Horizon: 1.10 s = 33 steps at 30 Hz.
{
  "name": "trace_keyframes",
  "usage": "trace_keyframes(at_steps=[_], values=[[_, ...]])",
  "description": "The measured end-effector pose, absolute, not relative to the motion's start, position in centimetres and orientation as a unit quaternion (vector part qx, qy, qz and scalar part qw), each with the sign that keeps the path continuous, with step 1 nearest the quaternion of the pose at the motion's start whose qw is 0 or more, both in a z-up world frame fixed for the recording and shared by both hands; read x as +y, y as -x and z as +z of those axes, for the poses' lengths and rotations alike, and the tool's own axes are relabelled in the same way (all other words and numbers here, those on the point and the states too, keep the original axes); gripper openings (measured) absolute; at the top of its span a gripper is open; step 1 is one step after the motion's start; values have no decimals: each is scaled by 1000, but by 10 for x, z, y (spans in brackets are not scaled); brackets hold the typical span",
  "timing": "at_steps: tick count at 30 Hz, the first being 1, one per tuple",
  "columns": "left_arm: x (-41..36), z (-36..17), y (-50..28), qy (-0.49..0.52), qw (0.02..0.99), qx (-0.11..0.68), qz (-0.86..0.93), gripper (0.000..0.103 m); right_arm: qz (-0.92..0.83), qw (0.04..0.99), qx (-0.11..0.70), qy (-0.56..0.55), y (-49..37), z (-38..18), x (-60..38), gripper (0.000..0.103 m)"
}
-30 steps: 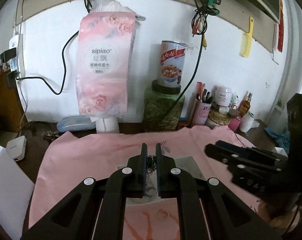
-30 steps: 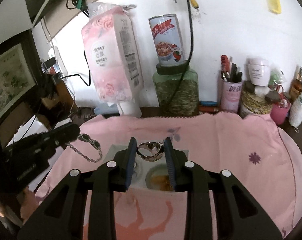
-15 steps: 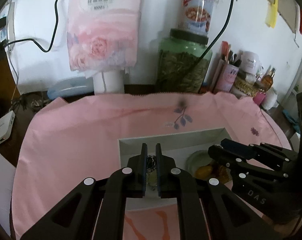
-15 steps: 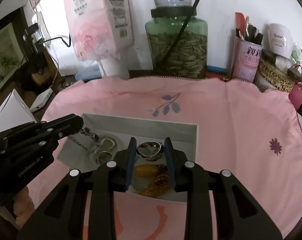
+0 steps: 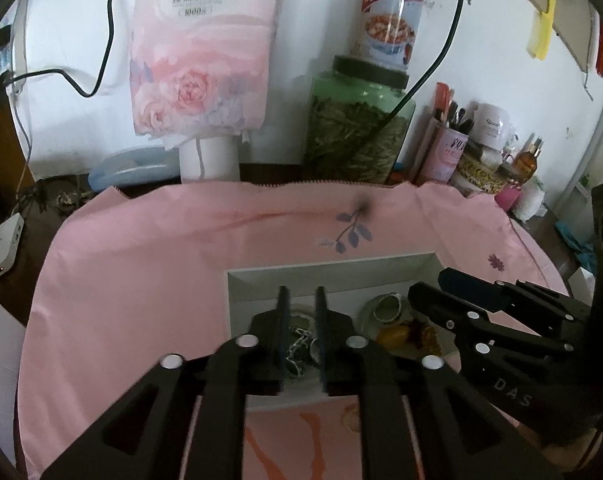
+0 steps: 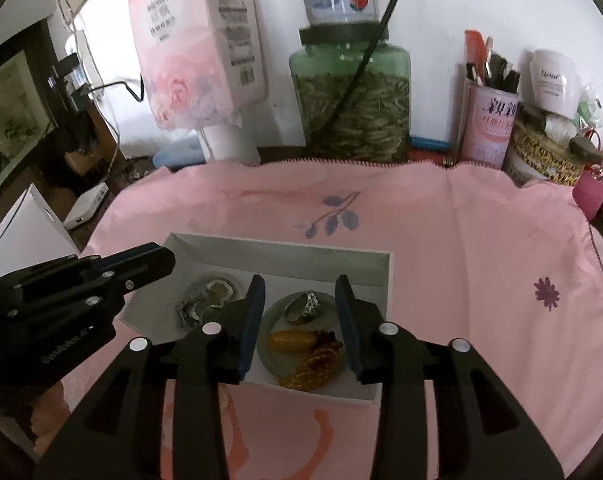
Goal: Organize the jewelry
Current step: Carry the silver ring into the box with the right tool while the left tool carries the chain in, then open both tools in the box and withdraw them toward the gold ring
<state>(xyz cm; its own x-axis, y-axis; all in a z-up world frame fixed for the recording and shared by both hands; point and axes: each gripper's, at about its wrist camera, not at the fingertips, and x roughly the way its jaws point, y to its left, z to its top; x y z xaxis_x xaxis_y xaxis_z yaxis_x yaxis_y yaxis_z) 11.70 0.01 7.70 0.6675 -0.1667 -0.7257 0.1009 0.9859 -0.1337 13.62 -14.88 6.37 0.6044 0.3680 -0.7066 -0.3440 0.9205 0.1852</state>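
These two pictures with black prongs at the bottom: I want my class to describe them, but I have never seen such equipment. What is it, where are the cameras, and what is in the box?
A person holds a two-finger gripper in each hand, with a wide-angle camera on each looking along its fingers. One picture is from the left gripper, the other from the right gripper.

On a pink cloth sits an open white box. In it lie a silver chain bracelet, a silver ring and amber beads.

Both grippers' jaws have just been opening. The ring and the bracelet now lie in the box, no longer gripped.
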Motion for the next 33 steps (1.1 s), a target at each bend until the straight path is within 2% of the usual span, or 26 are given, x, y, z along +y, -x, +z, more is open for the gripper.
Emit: trace_keyframes(at_steps=[1,2,9,14,23,27,33], values=[[0,79,-115,41,914,397,-72,34,200,896,395,-16,-135,66,-149,35],[0,82,-114,41,917,391,-69,42,202,897,392,-17,-133,69,-149,35],[-2,96,-105,34,927,369,-62,48,212,904,371,-15,-119,85,-145,35],[5,104,-101,35,934,354,-36,66,214,907,363,-15,-114,92,-145,37],[13,107,-100,38,936,349,-13,78,213,910,357,-11,-108,96,-143,42],[14,110,-98,40,939,343,-7,80,212,914,346,-11,-103,102,-144,48],[13,115,-93,34,943,332,0,81,216,917,335,-14,-97,109,-144,49]])
